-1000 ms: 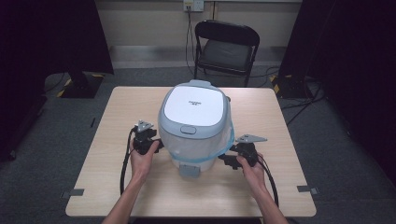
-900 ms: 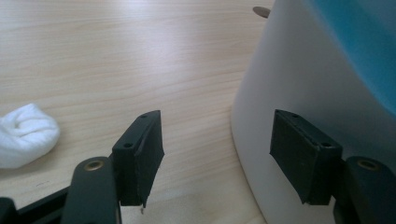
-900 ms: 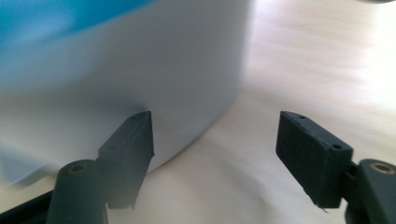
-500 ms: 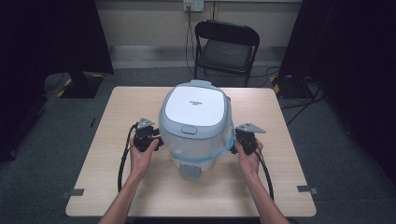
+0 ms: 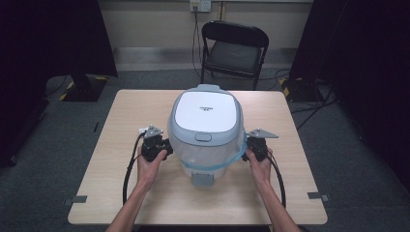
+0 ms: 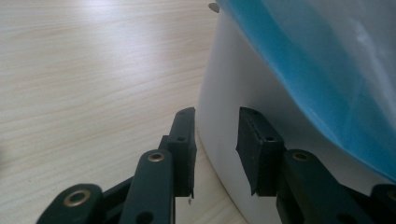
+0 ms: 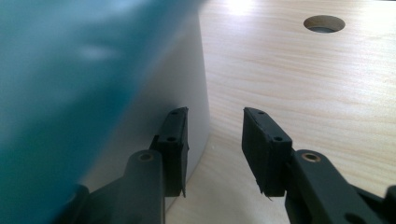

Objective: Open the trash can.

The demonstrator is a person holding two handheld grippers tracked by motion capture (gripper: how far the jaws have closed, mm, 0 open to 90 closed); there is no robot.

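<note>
A large white cooker (image 5: 205, 111) with a grey-blue rim and a blue band stands mid-table. My left gripper (image 5: 166, 146) sits at its lower left side and my right gripper (image 5: 247, 146) at its lower right side. In the left gripper view the jaws (image 6: 215, 140) stand apart against the white wall (image 6: 224, 93), below the blue band (image 6: 317, 60). In the right gripper view the jaws (image 7: 215, 140) stand apart, the left one by the cooker's wall (image 7: 177, 79) and the right one over bare wood. Both pairs of jaws have just been closing, with nothing pinched between them.
The wooden table (image 5: 121, 121) has bare room on both sides of the cooker and a round cable hole (image 7: 324, 23). A grey tab (image 5: 201, 180) juts from the cooker's front. A black folding chair (image 5: 234, 48) stands behind the table.
My right gripper has swung in from the front right to the cooker's side. The left gripper has barely moved. Both pairs of jaws have narrowed.
</note>
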